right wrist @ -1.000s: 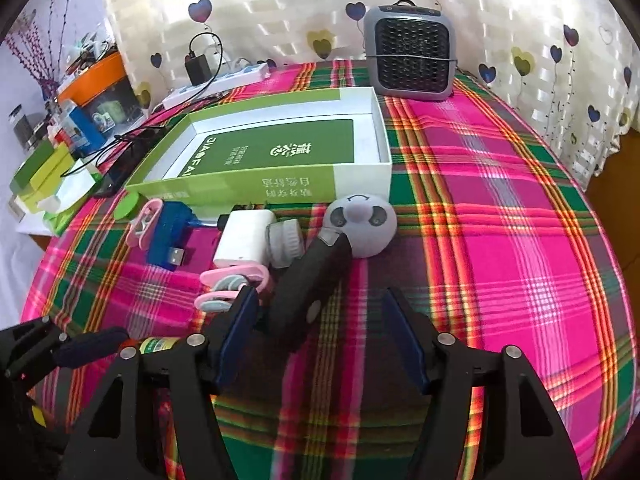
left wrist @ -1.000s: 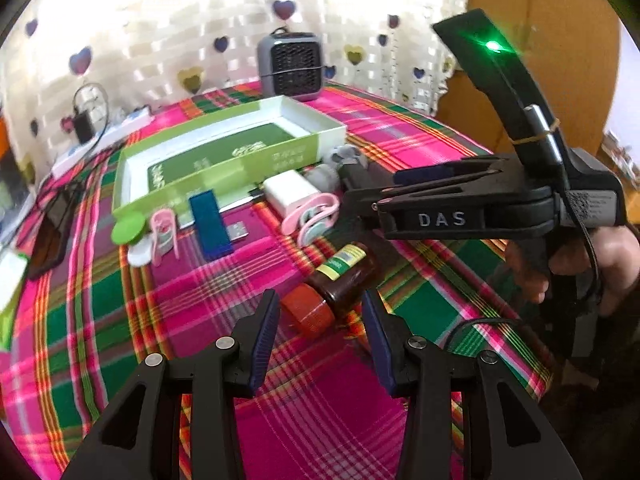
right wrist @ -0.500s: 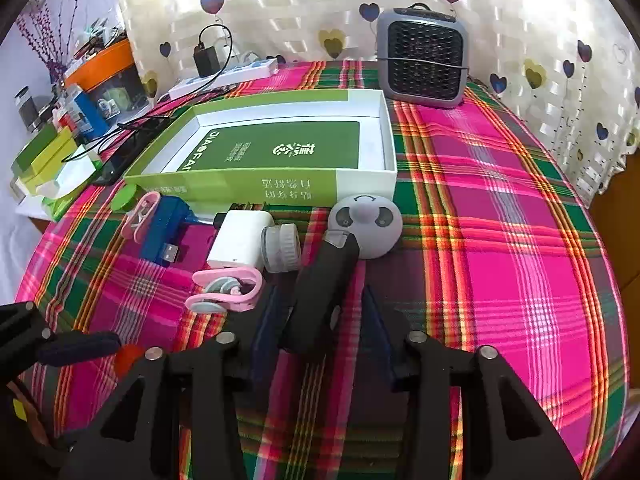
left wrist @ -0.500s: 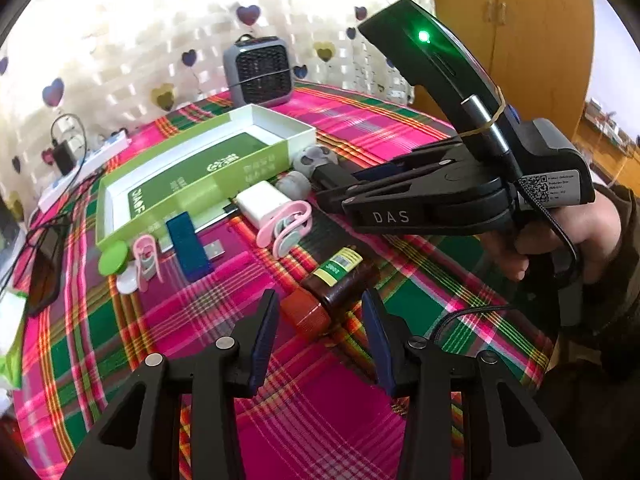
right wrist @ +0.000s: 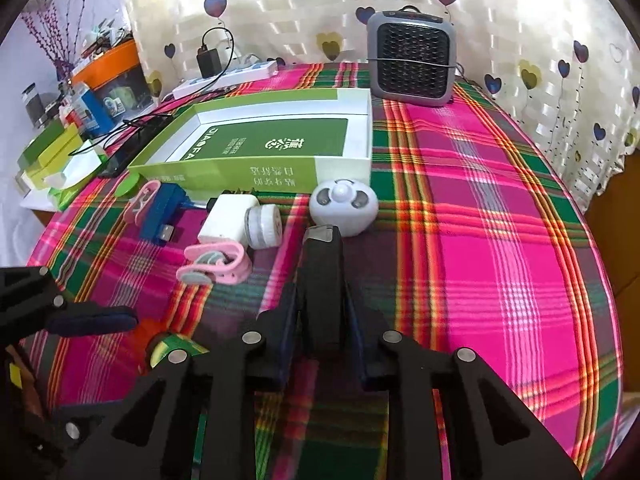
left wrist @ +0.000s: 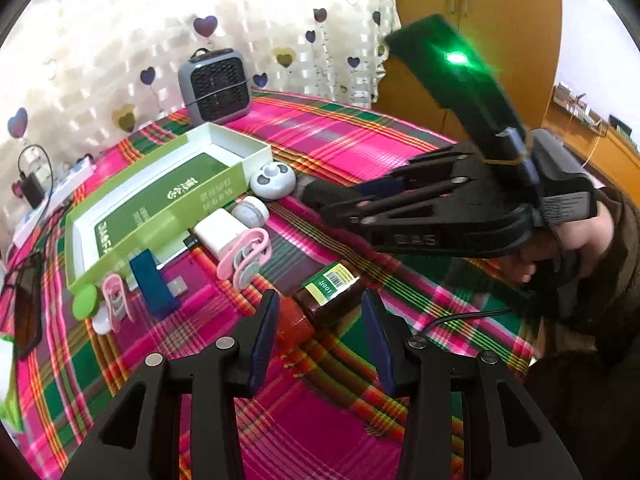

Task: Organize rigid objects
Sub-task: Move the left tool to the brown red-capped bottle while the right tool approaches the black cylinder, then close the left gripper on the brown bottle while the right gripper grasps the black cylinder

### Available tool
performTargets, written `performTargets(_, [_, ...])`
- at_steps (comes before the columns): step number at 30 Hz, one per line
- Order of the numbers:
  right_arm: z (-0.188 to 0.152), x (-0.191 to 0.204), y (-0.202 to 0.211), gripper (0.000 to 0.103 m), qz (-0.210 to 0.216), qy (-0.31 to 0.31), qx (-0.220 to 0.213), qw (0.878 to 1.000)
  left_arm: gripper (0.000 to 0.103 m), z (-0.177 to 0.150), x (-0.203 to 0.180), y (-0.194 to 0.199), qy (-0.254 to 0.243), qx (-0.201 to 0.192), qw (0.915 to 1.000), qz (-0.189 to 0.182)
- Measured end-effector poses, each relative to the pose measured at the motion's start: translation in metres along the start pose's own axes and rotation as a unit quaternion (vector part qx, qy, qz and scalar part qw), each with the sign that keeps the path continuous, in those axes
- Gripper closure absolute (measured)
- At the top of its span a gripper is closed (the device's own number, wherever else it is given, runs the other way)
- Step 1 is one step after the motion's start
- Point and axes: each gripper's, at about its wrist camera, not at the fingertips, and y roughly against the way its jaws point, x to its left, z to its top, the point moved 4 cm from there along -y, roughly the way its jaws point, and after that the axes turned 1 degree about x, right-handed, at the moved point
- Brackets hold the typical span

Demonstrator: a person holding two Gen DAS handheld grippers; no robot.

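My right gripper [right wrist: 322, 312] is shut on a long black device [right wrist: 322, 276] lying on the plaid tablecloth; it also shows in the left wrist view [left wrist: 332, 200]. My left gripper [left wrist: 320, 330] is open, its jaws either side of a brown bottle [left wrist: 330, 294] with a red cap [left wrist: 294, 326] lying on its side. A green and white open box [right wrist: 280, 140] stands behind, also in the left wrist view [left wrist: 160, 196]. In front of it lie a white round gadget [right wrist: 344, 206], a white charger [right wrist: 226, 220], a pink clip [right wrist: 214, 268] and a blue USB stick [right wrist: 160, 216].
A grey heater [right wrist: 412, 64] stands at the table's far edge. A power strip [right wrist: 228, 76] with cables and a dark phone [left wrist: 26, 308] lie at the far left. Boxes and bottles [right wrist: 60, 132] stand on a side shelf. A wooden cabinet [left wrist: 480, 40] is on the right.
My right gripper has closed onto the black device. My left gripper has moved closer over the brown bottle, staying open.
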Motion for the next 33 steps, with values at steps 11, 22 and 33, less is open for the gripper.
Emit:
performTargets(11, [-0.016,-0.013,0.017,0.078,0.004,-0.008,-0.002,1.0,0.062,0.015,-0.015,-0.019,-0.062,0.019,0.9979,-0.008])
performTargets(22, [-0.02,-0.016,0.017,0.078,0.016,-0.022,-0.003,1.0,0.062,0.021,-0.016,-0.042,-0.062,0.046,0.9968,-0.018])
performTargets(33, [-0.02,-0.02,0.016,0.078,0.016,-0.024,-0.003,1.0,0.063,0.025,-0.008,-0.056,-0.006,0.061,0.997,-0.048])
